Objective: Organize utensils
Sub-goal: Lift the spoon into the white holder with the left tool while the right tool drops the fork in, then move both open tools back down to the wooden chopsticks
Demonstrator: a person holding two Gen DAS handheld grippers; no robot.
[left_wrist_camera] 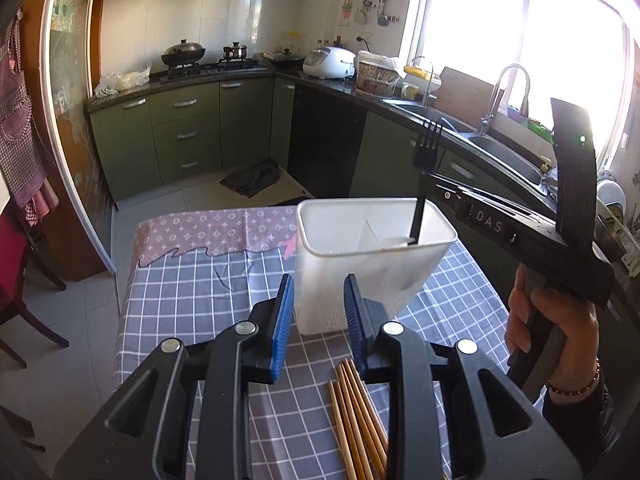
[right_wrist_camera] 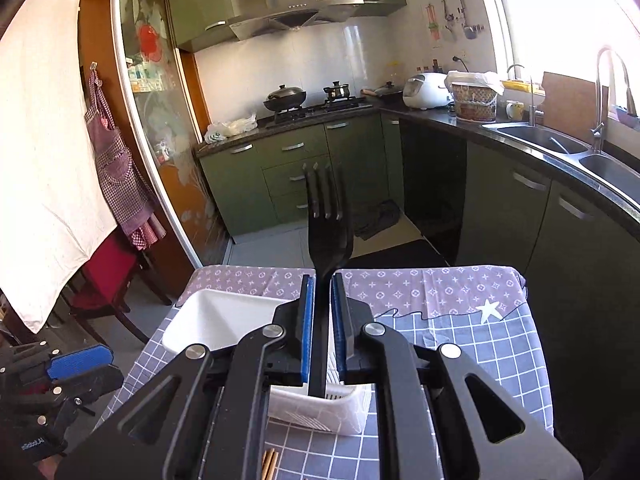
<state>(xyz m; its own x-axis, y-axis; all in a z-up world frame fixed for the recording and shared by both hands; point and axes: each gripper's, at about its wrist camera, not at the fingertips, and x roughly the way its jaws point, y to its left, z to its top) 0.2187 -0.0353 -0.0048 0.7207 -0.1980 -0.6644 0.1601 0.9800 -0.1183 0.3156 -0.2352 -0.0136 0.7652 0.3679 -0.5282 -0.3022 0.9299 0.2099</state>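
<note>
A white utensil holder (left_wrist_camera: 372, 264) stands on the checked tablecloth (left_wrist_camera: 192, 300). My left gripper (left_wrist_camera: 318, 304) hovers just in front of it, open, with nothing between its blue pads. My right gripper (right_wrist_camera: 322, 312) is shut on a black fork (right_wrist_camera: 328, 216), tines up, the handle's lower end inside the holder (right_wrist_camera: 208, 320). In the left wrist view the fork (left_wrist_camera: 426, 152) rises from the holder's far right corner, with the right gripper (left_wrist_camera: 430, 184) reaching in from the right. Several wooden chopsticks (left_wrist_camera: 356, 420) lie on the cloth beneath my left gripper.
A person's hand (left_wrist_camera: 536, 320) grips the right tool's handle. Green cabinets, a stove and a sink (right_wrist_camera: 540, 140) line the walls beyond the table. A red chair (right_wrist_camera: 112, 276) stands at the table's left. The left gripper (right_wrist_camera: 78, 360) shows at the right wrist view's lower left.
</note>
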